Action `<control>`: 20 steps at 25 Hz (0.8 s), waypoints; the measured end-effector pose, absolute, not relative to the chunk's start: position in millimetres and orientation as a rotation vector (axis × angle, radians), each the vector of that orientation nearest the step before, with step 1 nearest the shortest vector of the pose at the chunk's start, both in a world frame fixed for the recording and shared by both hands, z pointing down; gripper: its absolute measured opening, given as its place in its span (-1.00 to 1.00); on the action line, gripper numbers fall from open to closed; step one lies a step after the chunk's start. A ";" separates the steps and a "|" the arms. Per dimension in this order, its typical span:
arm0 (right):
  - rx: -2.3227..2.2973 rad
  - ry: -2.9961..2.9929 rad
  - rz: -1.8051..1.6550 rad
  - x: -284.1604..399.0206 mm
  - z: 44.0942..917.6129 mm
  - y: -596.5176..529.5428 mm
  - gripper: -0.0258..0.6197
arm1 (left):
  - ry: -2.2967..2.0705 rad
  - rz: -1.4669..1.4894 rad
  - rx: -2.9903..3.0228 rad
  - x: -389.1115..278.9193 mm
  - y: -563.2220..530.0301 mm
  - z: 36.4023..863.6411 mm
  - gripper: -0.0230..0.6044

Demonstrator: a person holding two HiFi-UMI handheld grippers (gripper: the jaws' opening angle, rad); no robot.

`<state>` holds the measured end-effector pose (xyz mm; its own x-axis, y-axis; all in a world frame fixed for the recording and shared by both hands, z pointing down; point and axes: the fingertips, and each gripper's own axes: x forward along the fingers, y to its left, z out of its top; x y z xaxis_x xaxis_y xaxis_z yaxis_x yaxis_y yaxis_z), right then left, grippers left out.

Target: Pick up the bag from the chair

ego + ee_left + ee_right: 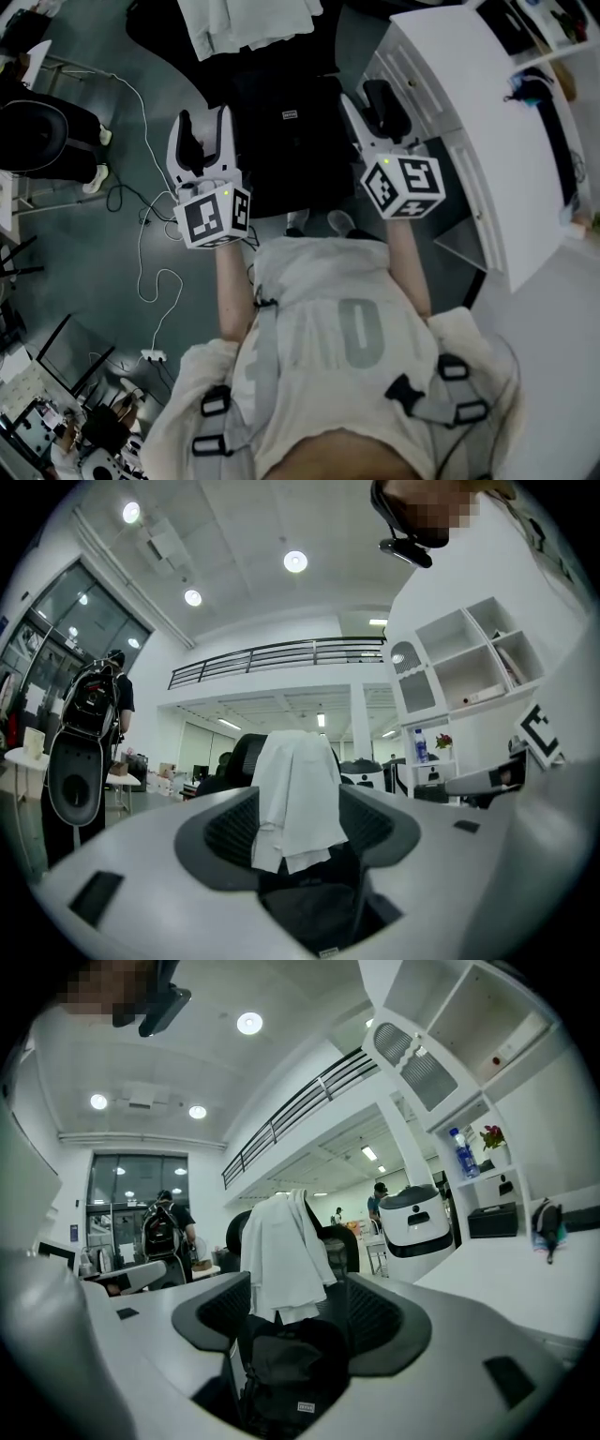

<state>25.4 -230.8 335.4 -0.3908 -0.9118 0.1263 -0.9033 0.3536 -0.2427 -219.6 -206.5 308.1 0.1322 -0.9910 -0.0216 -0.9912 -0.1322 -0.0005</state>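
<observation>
Bag (286, 141), black, soft and probably floppy, sits on the chair (343, 1251) ahead of the left gripper (203, 129) and right gripper (370, 108). Their fingers (225, 136) stand apart, empty. Best gripped along its top edge.

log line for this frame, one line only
phase: pre-grasp | left gripper: open, empty | right gripper: open, empty | black bag: on chair, ungripped | white garment: over chair back

Matt black fabric bag (281, 150), soft white cloth (248, 23), smooth white counter (469, 84), matt grey floor (84, 246)
</observation>
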 end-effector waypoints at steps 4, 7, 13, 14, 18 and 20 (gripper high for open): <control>-1.696 2.601 -0.472 19.6 345.2 -236.2 -0.03 | 2.072 -0.052 -2.355 -221.5 -207.2 322.4 -0.13; -1.670 2.630 -0.501 14.4 354.2 -244.2 -0.03 | 2.085 -0.095 -2.386 -221.9 -211.4 339.5 -0.13; -1.638 2.661 -0.639 3.9 389.8 -271.8 0.01 | 2.190 -0.155 -2.492 -234.0 -231.6 399.5 -0.11; -1.639 2.663 -0.662 3.0 398.1 -278.5 0.01 | 2.214 -0.158 -2.498 -238.5 -235.7 413.0 -0.11; -1.640 2.687 -0.738 -2.4 445.6 -306.4 0.01 | 2.246 -0.267 -2.515 -256.3 -256.0 476.0 -0.11; -1.651 2.716 -0.764 -7.0 476.3 -320.6 0.02 | 2.236 -0.353 -2.541 -264.0 -268.9 513.1 -0.11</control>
